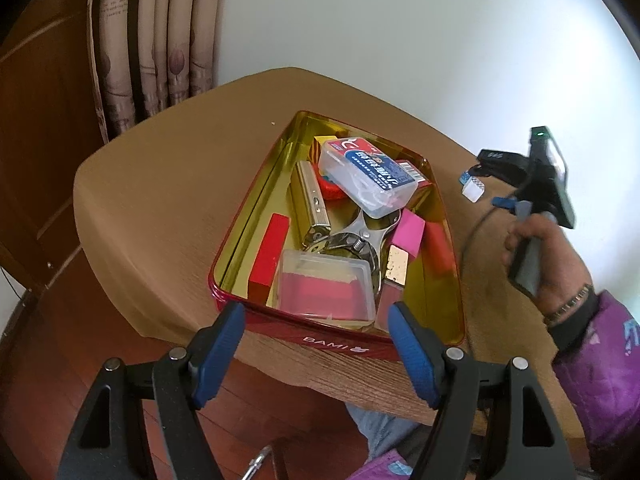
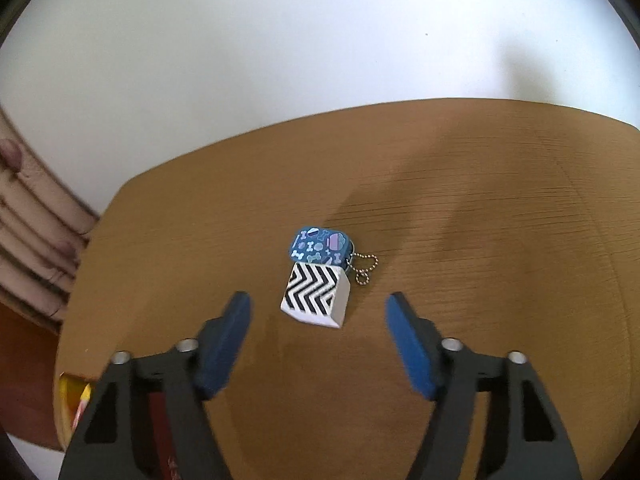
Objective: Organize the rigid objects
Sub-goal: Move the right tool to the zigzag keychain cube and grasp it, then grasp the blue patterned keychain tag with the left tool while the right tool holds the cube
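Note:
A red tin with a gold inside sits on the brown table. It holds a clear labelled box, a clear box with a red insert, a red block, a pink block, a metal clamp and other pieces. My left gripper is open and empty above the tin's near edge. My right gripper is open and empty just short of a white cube with black zigzags. A blue patterned tag on a ball chain touches the cube's far side.
A curtain and wooden panel stand behind the table at left. A white wall is behind. In the left wrist view the right hand holds its gripper over the table's right side, by the cube. The tin's corner shows at lower left.

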Demonstrator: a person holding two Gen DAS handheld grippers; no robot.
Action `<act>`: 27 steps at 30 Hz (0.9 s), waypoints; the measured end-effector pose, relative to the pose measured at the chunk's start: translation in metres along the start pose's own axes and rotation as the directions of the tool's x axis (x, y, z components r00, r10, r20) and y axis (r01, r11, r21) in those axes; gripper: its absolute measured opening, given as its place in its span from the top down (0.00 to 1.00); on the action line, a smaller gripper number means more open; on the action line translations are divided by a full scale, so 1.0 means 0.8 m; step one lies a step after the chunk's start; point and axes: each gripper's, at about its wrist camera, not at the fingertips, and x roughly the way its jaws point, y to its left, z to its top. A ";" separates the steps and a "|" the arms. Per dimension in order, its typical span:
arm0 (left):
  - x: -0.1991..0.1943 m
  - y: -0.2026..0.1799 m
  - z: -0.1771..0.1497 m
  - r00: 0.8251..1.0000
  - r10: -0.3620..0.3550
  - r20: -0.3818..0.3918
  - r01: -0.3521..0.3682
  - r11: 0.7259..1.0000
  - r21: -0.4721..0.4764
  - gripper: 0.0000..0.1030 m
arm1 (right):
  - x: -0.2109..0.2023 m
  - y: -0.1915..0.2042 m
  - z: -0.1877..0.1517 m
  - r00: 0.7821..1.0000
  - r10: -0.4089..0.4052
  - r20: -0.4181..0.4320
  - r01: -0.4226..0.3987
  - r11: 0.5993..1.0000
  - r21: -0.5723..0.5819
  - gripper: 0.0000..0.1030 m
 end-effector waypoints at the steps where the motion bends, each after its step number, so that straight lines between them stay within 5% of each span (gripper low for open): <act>1: 0.001 0.002 0.000 1.000 -0.007 -0.004 0.007 1.000 -0.007 0.26 | 0.012 -0.001 0.002 0.999 -0.009 -0.033 0.010 1.000 0.022 0.53; 5: 0.001 0.008 0.000 1.000 -0.027 -0.009 0.027 0.999 -0.038 0.26 | 0.020 -0.008 0.004 0.999 0.019 -0.049 -0.016 0.998 0.053 0.71; 10: 0.000 0.014 -0.001 0.999 -0.047 -0.011 0.047 0.996 -0.071 0.26 | -0.020 -0.048 -0.013 0.996 0.078 -0.047 -0.078 0.997 0.000 0.74; 15: -0.014 0.004 -0.001 0.999 -0.029 0.032 0.030 0.999 -0.033 0.26 | -0.075 -0.109 -0.051 1.000 0.003 0.005 -0.003 0.987 -0.163 0.74; 20: -0.027 -0.029 0.001 0.999 -0.010 0.053 0.007 0.998 0.056 0.26 | -0.122 -0.202 -0.067 0.984 -0.137 0.110 0.162 0.952 -0.259 0.74; 27: -0.026 -0.131 0.037 0.990 -0.141 0.011 0.135 0.966 0.220 0.26 | -0.128 -0.292 -0.057 0.978 -0.176 0.116 0.198 0.955 -0.221 0.74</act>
